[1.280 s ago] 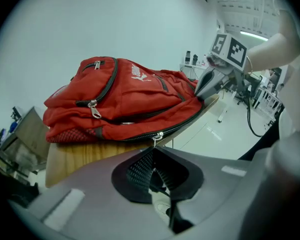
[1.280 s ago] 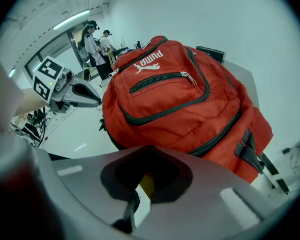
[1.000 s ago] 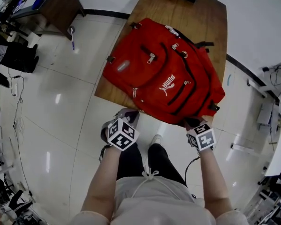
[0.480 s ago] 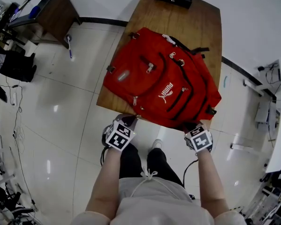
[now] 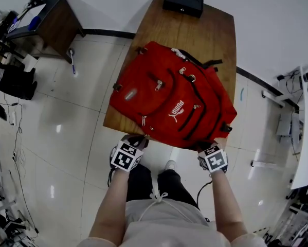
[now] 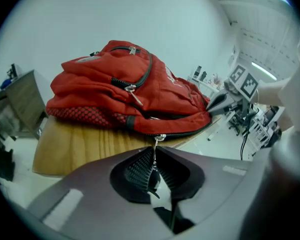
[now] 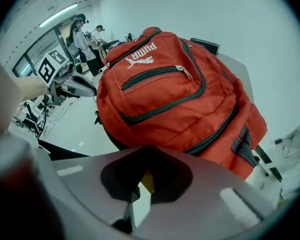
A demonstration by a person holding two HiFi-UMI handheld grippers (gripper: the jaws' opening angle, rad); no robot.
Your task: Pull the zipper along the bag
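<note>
Left gripper (image 6: 154, 156) jaws closed on the zipper pull (image 6: 159, 140) at the near edge of the red backpack (image 5: 169, 104), ready to draw it along. Right gripper (image 7: 141, 176) appears clamped on the bag's near corner, probably bracing it. Bag lies flat on the wooden table (image 5: 195, 30). Logo reads PUMA.

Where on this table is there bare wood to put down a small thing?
Bare wood lies at the far end of the table, between the red backpack and the black box. A narrow strip borders the backpack's left side. The near edge is crowded: left gripper and right gripper hold the backpack there.
</note>
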